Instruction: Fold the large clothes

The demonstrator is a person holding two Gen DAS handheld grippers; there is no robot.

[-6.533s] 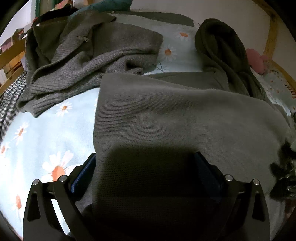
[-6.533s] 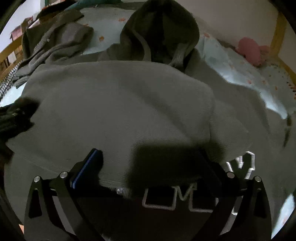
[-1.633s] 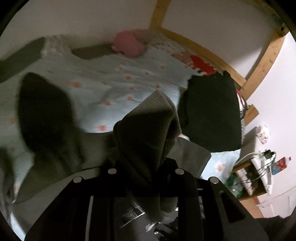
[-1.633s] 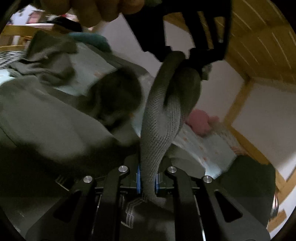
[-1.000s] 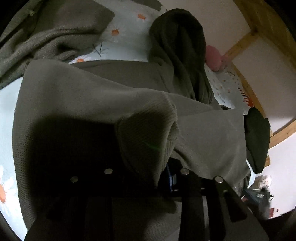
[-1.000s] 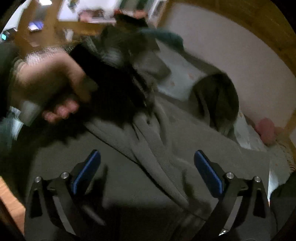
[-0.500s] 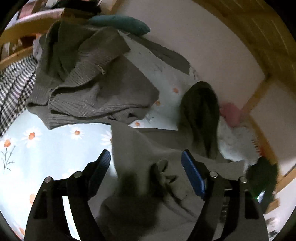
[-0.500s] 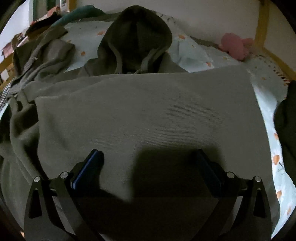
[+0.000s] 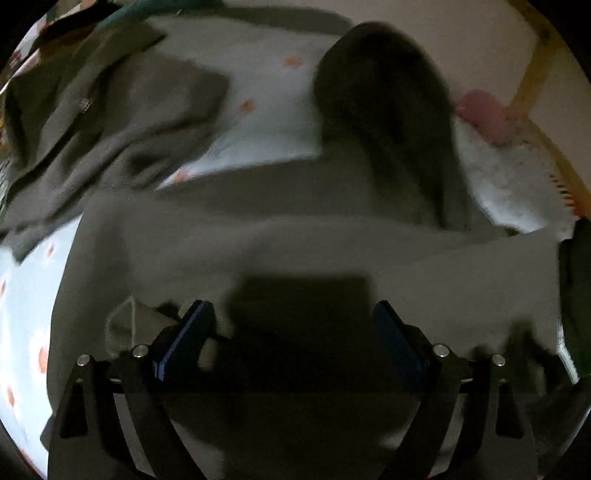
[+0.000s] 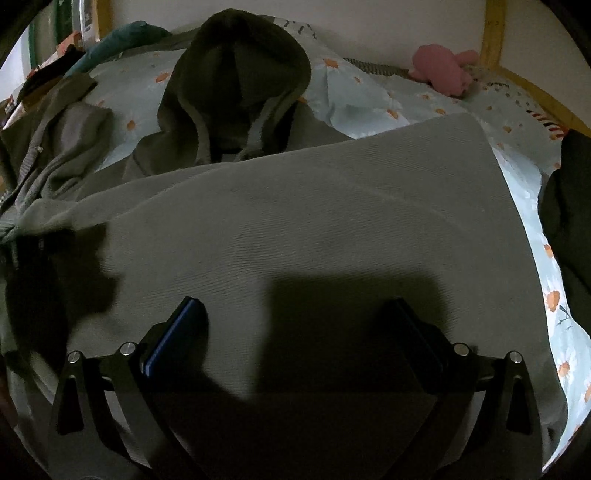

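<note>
An olive-grey hoodie [image 9: 332, 236] lies on the bed with its sides folded in over its body, and its dark hood [image 9: 384, 110] points towards the wall. My left gripper [image 9: 291, 310] hovers low over the hoodie's left part. Its jaws are opening and nothing sits between the blue pads. The left wrist view is blurred. In the right wrist view the hoodie [image 10: 332, 206] shows a smooth folded panel with the hood [image 10: 240, 74] behind it. My right gripper [image 10: 295, 306] stands open just above that panel, holding nothing.
A grey knitted cardigan [image 9: 103, 122] lies crumpled at the left, also seen as the cardigan [image 10: 55, 147]. A pink plush toy [image 10: 439, 70] sits by the wooden bed frame [image 10: 491, 33]. A dark garment [image 10: 569, 206] lies at the right edge of the daisy-print sheet [image 10: 369, 92].
My left gripper let go of the hoodie sleeve cuff, opened wide and came in low over the hoodie. My right gripper, open throughout, swung round over the flat folded panel.
</note>
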